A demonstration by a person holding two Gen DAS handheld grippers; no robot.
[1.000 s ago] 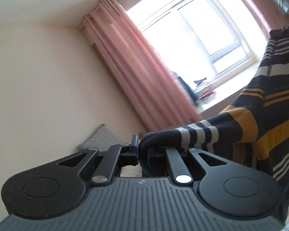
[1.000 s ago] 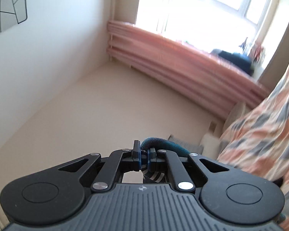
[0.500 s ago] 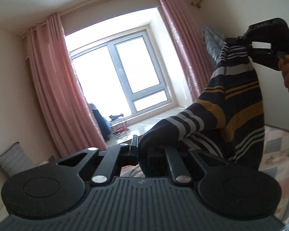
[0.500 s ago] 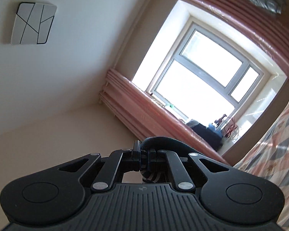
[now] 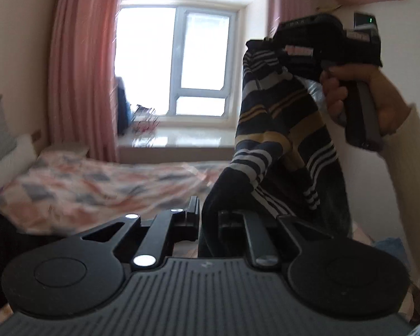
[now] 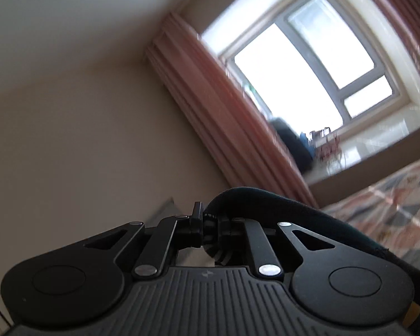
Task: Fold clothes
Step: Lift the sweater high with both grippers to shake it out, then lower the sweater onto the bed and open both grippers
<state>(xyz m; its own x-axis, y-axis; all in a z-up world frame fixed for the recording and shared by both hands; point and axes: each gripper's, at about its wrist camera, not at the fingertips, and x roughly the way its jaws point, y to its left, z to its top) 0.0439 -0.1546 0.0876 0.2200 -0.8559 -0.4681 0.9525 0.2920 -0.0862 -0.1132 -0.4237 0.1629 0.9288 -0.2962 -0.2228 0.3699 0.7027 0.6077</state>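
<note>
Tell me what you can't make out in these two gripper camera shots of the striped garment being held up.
- Striped garment: its lower part is hidden behind the left gripper body in the left wrist view, so its type is unclear.
- Right wrist view: only a dark fold shows at the right gripper; the rest runs off the frame edge.
- Items on the windowsill: blurred, too small to identify.
- Bed: pattern smeared by motion blur.

Daylight floods in through the window (image 5: pixel 179 64), blown out to white in both views; curtains (image 6: pixel 226 117) and bed (image 5: pixel 98 184) are motion-blurred, and frame corners darken and bend.
</note>
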